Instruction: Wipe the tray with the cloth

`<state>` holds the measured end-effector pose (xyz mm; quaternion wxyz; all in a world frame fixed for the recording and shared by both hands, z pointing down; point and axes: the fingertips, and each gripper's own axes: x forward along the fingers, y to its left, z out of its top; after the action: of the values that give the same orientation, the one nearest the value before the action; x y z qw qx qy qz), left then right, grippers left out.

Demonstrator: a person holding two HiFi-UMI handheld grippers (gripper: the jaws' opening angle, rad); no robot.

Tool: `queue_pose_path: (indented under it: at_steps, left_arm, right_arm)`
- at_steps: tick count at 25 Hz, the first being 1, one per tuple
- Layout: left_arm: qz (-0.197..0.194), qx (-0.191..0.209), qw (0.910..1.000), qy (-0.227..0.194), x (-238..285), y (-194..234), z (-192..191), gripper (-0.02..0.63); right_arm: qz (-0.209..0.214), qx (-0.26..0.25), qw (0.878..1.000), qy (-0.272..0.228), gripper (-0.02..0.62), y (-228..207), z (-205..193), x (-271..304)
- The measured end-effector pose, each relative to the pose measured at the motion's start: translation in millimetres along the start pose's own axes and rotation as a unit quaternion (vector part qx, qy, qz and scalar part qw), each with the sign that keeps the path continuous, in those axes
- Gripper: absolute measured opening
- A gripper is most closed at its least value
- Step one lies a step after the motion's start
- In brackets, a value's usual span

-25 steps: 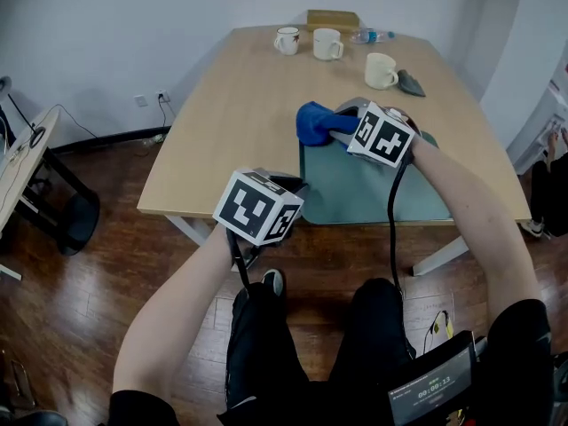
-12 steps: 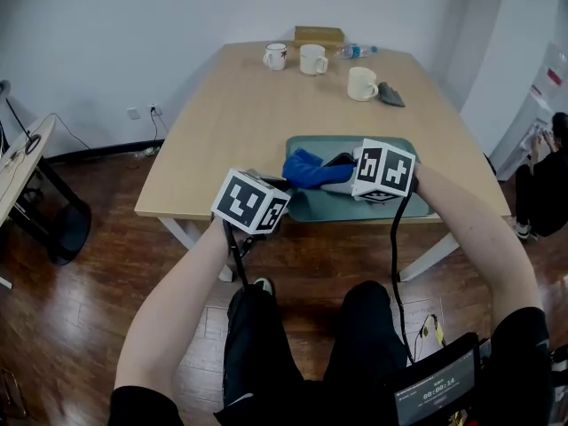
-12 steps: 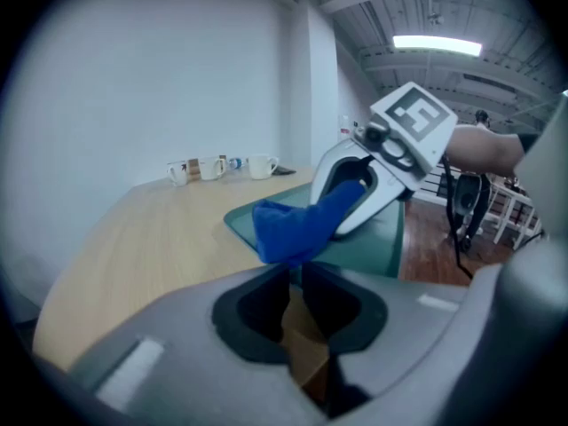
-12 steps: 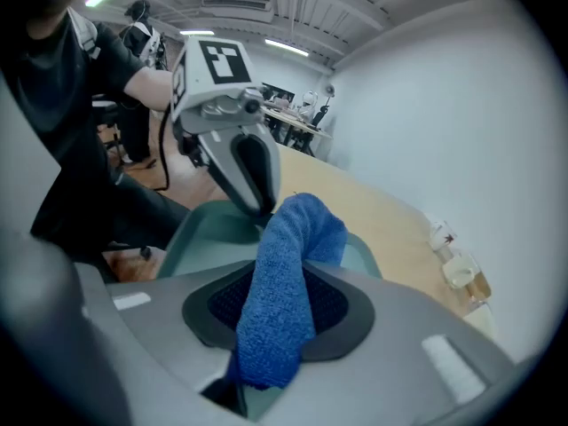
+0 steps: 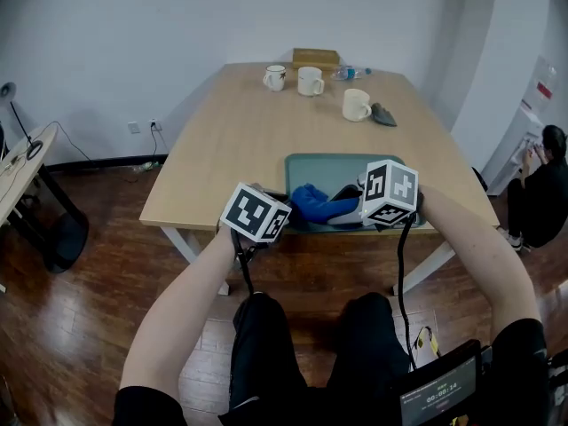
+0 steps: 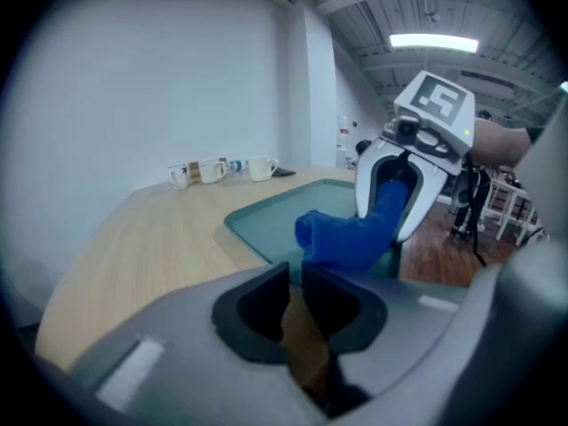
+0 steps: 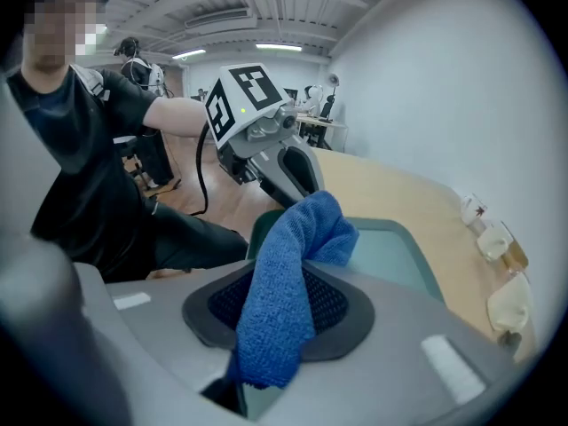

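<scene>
The person sits at the near edge of the table, with both knees under it and one gripper in each hand. The left gripper is at the near left corner of the tray. Its jaws are almost together, with only a thin slit between the dark pads. The corner of the tray runs under the tips, but from this angle I cannot say whether they pinch its rim.

Just to the right, the right gripper points down and toward the left one. Its jaws are closed on the cloth, which is blue and thick. The cloth is squeezed between the two pads, and its loose end sticks out in front of the tips in a bunch. This bunch lies on the near part of the tray, close to the left gripper.

The tray is grey-green, with a low rim. It sits flat at the near edge of the table, and its far half is bare.

Farther away, toward the right side, a white cup stands with a small dark thing just beside it. At the far end stand two more cups, a brown box and a plastic bottle lying on its side.
</scene>
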<state>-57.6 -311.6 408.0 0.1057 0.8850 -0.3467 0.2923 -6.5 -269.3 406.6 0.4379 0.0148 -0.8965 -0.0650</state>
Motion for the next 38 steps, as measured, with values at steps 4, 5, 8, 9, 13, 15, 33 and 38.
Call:
queue_pose_path:
  at_steps: [4, 5, 8, 9, 13, 15, 33, 38]
  left_arm:
    - [0.002, 0.004, 1.0, -0.002, -2.5, -0.2, 0.2, 0.048]
    - [0.004, 0.006, 1.0, -0.002, -2.8, -0.6, 0.6, 0.048]
    - [0.018, 0.009, 0.9998, -0.002, -7.5, 2.2, 3.2, 0.046]
    - [0.022, 0.009, 0.9997, -0.002, -9.3, 3.5, 3.9, 0.046]
    - [0.021, 0.012, 0.9997, -0.004, -11.6, 3.0, 3.7, 0.046]
    - [0.018, 0.013, 0.9997, -0.006, -11.7, 2.6, 4.6, 0.046]
    - [0.019, 0.006, 0.9998, 0.002, -9.4, 9.1, 0.4, 0.048]
    - [0.026, 0.014, 0.9995, -0.007, -5.8, 8.2, 1.7, 0.048]
  right_arm:
    - [0.016, 0.003, 1.0, -0.006, 0.113, -0.5, -5.3, -8.3]
    - [0.014, 0.006, 1.0, -0.014, 0.112, -5.3, -5.4, -11.7]
    - [-0.036, 0.01, 0.998, -0.043, 0.114, -42.5, -3.2, -24.9]
    - [-0.062, 0.009, 0.997, -0.051, 0.114, -59.6, -2.9, -28.9]
    - [-0.152, 0.005, 0.987, -0.047, 0.114, -124.8, -15.2, -31.0]
    - [-0.175, 0.009, 0.984, -0.028, 0.114, -151.1, -28.6, -24.5]
    - [-0.109, 0.013, 0.994, -0.019, 0.112, -71.7, -34.2, -14.5]
    - [-0.073, 0.031, 0.997, -0.026, 0.111, -20.7, -34.3, -23.5]
